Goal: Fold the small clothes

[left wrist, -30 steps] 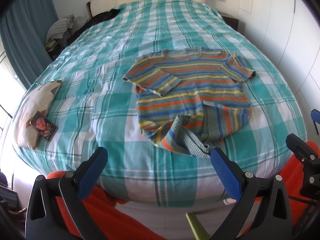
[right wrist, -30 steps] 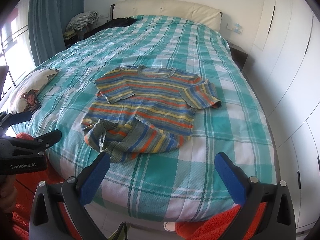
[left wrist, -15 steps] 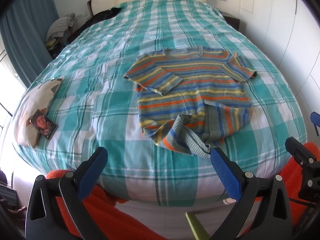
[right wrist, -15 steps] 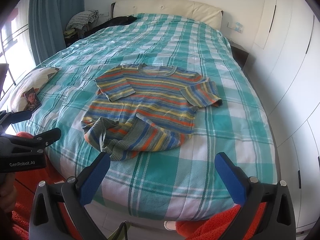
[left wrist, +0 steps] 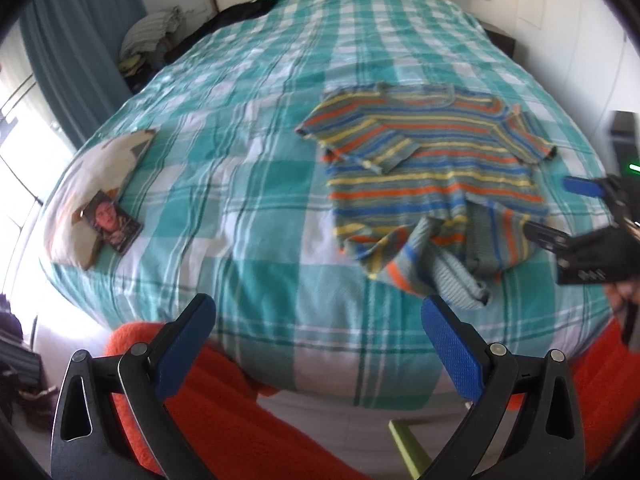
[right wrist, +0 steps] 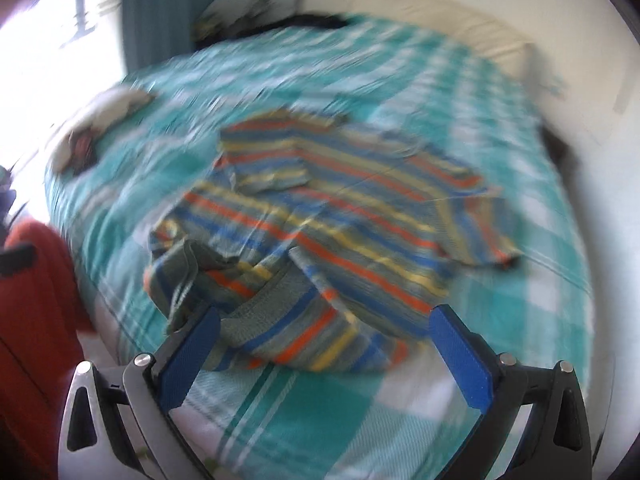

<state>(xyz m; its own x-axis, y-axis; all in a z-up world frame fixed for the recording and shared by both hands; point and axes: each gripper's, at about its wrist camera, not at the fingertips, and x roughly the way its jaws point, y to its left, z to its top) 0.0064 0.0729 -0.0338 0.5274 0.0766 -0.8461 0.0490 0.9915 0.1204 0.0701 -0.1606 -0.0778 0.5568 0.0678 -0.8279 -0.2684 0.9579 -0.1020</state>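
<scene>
A small striped knit sweater [left wrist: 432, 176] in orange, blue, yellow and grey lies on the teal checked bedspread [left wrist: 248, 184]. Its collar points to the headboard, both sleeves are folded in, and its bottom hem is rumpled at the near edge. My left gripper [left wrist: 316, 340] is open and empty, above the foot of the bed, left of the hem. My right gripper [right wrist: 324, 344] is open and empty, right over the rumpled hem of the sweater [right wrist: 320, 232]; this view is blurred. The right gripper also shows at the right edge of the left wrist view [left wrist: 568, 212].
A cream cushion [left wrist: 92, 184] with a small picture book [left wrist: 114, 226] lies at the bed's left edge. Orange fabric [left wrist: 224, 420] lies below the foot of the bed. A curtain [left wrist: 80, 52] and piled clothes [left wrist: 152, 40] stand at the far left, white cupboards at the right.
My right gripper has swung forward and down to the sweater's hem, and its view has gone blurred. My left gripper has moved a little closer to the bed.
</scene>
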